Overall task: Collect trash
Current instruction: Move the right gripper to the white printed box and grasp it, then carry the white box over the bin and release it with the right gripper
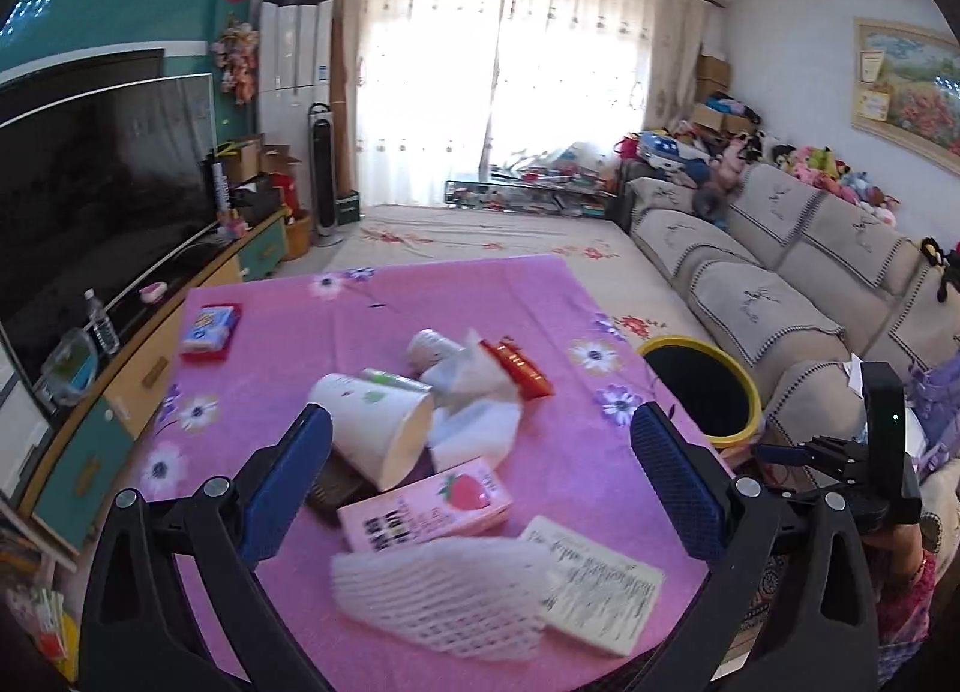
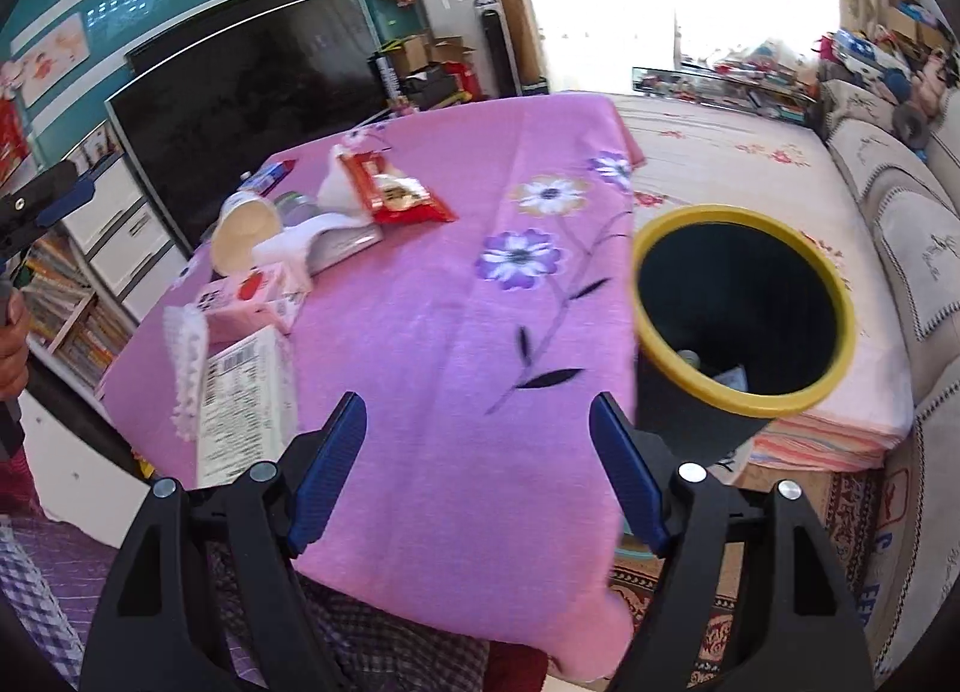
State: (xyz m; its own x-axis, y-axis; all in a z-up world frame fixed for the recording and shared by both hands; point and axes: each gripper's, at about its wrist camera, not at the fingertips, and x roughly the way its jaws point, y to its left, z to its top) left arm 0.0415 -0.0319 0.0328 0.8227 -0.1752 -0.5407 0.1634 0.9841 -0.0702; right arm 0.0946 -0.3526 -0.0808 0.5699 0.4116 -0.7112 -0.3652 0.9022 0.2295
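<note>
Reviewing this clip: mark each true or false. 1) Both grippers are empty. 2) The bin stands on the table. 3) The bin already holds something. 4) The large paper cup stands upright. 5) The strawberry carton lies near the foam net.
1) True: left gripper and right gripper are open, nothing between the jaws.
2) False: the bin stands beside the table, off its edge.
3) True: small items show at its bottom.
4) False: the cup lies on its side.
5) True: the carton lies just behind the foam net.

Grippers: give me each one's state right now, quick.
Left gripper: open, holding nothing, above the trash pile.
Right gripper: open, holding nothing, over bare tablecloth.
</note>
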